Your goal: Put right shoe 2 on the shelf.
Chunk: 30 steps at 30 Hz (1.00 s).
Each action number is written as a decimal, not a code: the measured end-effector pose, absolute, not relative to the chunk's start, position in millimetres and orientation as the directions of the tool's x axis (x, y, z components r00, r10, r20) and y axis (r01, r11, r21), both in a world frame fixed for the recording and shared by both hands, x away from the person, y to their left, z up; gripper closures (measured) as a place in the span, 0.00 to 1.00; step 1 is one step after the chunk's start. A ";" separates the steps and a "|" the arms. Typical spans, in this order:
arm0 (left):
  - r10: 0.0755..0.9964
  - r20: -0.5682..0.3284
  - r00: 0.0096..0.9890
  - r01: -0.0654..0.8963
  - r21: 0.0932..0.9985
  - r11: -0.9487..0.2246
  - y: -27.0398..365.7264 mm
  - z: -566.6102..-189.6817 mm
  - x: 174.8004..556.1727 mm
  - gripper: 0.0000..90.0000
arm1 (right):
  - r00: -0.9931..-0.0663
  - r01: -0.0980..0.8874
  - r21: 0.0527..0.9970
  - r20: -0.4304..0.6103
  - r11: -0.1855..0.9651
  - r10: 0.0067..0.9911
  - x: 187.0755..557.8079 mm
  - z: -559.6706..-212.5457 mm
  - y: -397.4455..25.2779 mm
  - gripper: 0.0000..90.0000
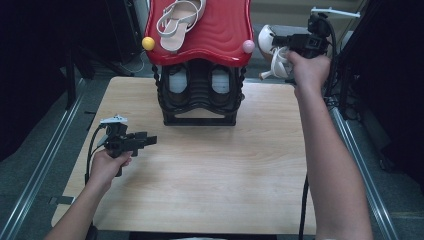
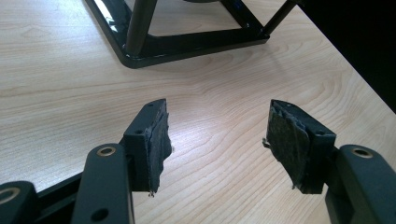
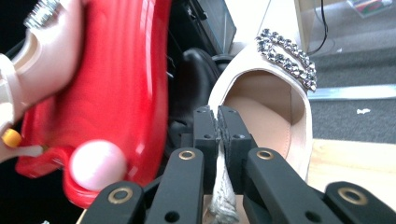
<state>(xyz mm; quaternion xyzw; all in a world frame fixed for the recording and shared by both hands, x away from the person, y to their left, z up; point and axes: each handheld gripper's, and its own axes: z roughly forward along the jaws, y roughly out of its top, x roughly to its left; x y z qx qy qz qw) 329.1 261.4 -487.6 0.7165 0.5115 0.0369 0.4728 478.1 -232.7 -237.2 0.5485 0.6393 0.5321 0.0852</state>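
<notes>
Upper right of the frame, your right gripper (image 3: 217, 122) pinching a cream jewelled shoe (image 3: 275, 112) strap, glossy red wavy tray (image 1: 220, 35) holding a sandal (image 1: 177, 20), left gripper (image 2: 217, 135) spread over woodgrain table (image 1: 215, 175).

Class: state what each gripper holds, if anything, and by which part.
The right gripper clamps the white, rhinestone-buckled shoe by its strap. The left gripper holds nothing.

The shoe rack's top shelf (image 1: 220, 35) is glossy red with a faint wavy grain, over a black frame (image 1: 200, 95). A yellow knob (image 1: 148, 43) sits at its nine o'clock corner, a pale pink knob (image 1: 248, 47) at three o'clock. The sandal (image 1: 179, 17) on top is cream. The shoe (image 3: 275, 102) at the right gripper (image 3: 217, 121) is off-white with a silver rhinestone buckle (image 3: 287, 58). Both grippers are black, the left gripper (image 2: 217, 135) with dark grey pads. The table (image 1: 210, 170) is light wood-grain.
</notes>
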 end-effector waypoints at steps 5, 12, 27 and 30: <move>0.766 -0.433 0.475 0.700 0.714 -0.030 260.7 -487.9 329.1 0.43 | -0.392 0.587 0.791 0.466 -0.175 0.793 476.3 -211.4 -230.2 0.98; 0.765 -0.431 0.479 0.698 0.715 -0.034 259.7 -488.3 329.1 0.43 | -0.422 0.549 0.820 0.438 -0.160 0.794 473.4 -175.9 -218.1 0.98; 0.757 -0.443 0.480 0.699 0.714 -0.025 260.1 -488.3 329.5 0.43 | -0.500 0.495 0.861 0.394 -0.119 0.771 483.0 -133.7 -162.3 0.98; 0.755 -0.444 0.482 0.700 0.714 -0.027 260.1 -488.6 329.7 0.43 | -0.505 0.486 0.866 0.388 -0.118 0.771 488.5 -134.6 -150.7 0.98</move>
